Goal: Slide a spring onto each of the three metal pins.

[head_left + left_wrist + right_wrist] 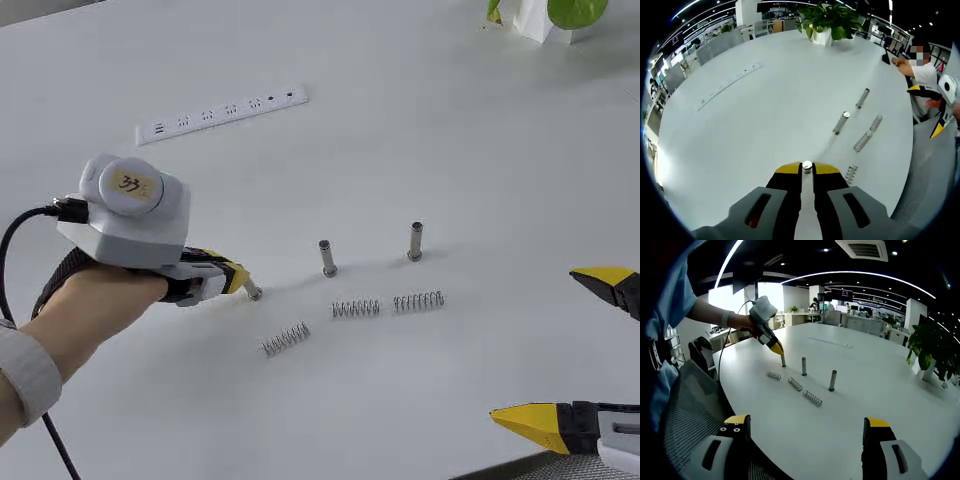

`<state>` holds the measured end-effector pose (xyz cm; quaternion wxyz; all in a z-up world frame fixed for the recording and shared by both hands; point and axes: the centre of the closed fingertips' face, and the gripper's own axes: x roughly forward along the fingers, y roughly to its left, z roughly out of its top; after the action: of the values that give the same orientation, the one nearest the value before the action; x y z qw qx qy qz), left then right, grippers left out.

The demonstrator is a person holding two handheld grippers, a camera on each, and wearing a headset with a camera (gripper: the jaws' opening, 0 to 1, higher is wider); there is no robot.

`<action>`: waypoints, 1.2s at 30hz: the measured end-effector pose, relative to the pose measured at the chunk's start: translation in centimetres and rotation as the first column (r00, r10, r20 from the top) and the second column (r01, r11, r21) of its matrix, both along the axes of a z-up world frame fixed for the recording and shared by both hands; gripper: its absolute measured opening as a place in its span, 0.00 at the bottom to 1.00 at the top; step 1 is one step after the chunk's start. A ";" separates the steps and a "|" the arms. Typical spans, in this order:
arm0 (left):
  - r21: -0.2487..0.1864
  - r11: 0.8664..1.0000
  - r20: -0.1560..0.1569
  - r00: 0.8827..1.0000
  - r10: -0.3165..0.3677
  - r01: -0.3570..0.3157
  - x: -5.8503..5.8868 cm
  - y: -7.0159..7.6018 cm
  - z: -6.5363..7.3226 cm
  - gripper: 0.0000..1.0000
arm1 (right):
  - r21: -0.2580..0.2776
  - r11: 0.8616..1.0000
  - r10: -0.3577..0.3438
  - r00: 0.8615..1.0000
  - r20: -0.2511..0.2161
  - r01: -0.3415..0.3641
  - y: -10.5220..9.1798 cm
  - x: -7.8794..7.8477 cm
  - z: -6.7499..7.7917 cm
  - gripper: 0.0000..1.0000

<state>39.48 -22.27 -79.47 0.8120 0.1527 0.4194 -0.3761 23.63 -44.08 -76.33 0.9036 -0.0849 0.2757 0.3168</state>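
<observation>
- Three metal pins stand upright in a row on the white table [450, 150]: left pin [254, 292], middle pin [326, 258], right pin [415, 241].
- Lying flat just nearer: left spring [286, 339], middle spring [356, 308], right spring [418, 300].
- Open-plan office; power strip [222, 113] far left, potted plant [560, 12] far right.
- Left gripper [243, 283]: yellow tips pinch the left pin's top.
- Right gripper [532, 343]: near right edge, jaws spread wide, well apart from the springs.
- Hand [95, 300] reaches in from the left, low over the table.
</observation>
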 end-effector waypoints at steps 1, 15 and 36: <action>-0.001 1.000 0.001 1.000 0.000 0.000 0.0 0.0 0.0 0.04 | 0.000 1.000 0.000 1.000 0.000 0.000 0.0 0.0 0.0 0.93; 0.004 1.000 0.042 0.999 -0.030 0.030 0.0 -0.2 -0.1 0.05 | 0.000 1.000 0.002 1.000 0.001 -0.002 0.0 -0.1 0.1 0.93; -0.007 1.000 0.052 0.998 -0.028 0.029 -0.1 -0.2 -0.5 0.05 | -0.003 1.000 0.005 1.000 -0.004 -0.005 0.1 0.0 -0.1 0.92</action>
<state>39.35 -22.49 -79.95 0.8179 0.1653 0.3943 -0.3851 23.62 -44.02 -76.39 0.9020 -0.0864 0.2778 0.3189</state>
